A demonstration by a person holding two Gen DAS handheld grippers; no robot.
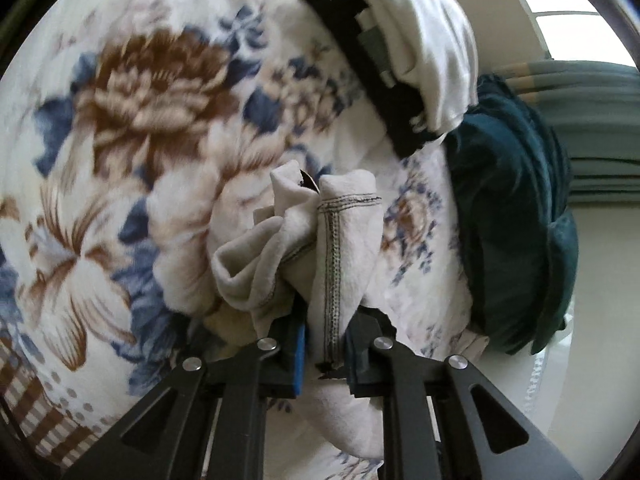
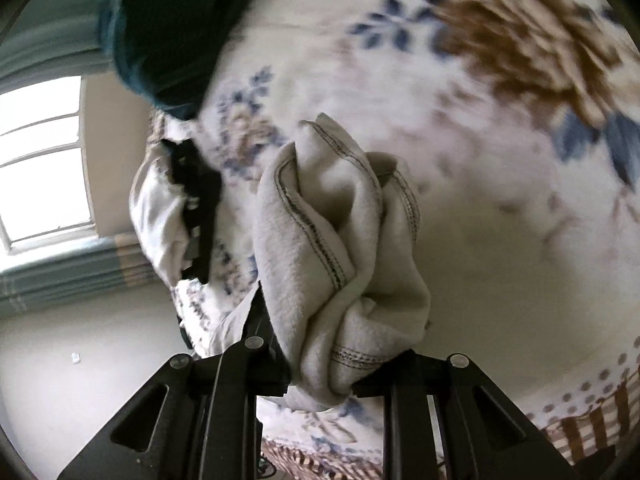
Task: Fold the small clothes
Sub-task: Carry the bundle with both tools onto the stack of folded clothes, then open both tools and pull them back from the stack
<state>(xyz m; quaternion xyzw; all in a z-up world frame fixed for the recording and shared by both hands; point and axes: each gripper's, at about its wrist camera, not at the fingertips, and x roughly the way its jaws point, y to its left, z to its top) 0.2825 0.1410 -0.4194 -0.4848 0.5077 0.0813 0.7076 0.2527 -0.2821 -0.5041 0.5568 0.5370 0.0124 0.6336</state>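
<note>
The left tongs (image 1: pixel 326 344) are clamped on a stitched edge of a small cream garment (image 1: pixel 320 248), which bunches up above the floral blanket (image 1: pixel 140 120). The right tongs (image 2: pixel 320 380) grip another bunched part of the same garment (image 2: pixel 340 240). Farther off on the blanket lie a stack of folded clothes (image 1: pixel 404 52), white on top of black, and a dark teal cloth (image 1: pixel 516 232) beside it.

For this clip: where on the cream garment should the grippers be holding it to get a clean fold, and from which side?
Best along the dark-stitched hem, one gripper at each end, coming from the open bedspread side. The cream garment is bunched in both the left gripper and right gripper; the stitched edge is its only straight, traceable line, though its corners are hidden in the folds.
</note>
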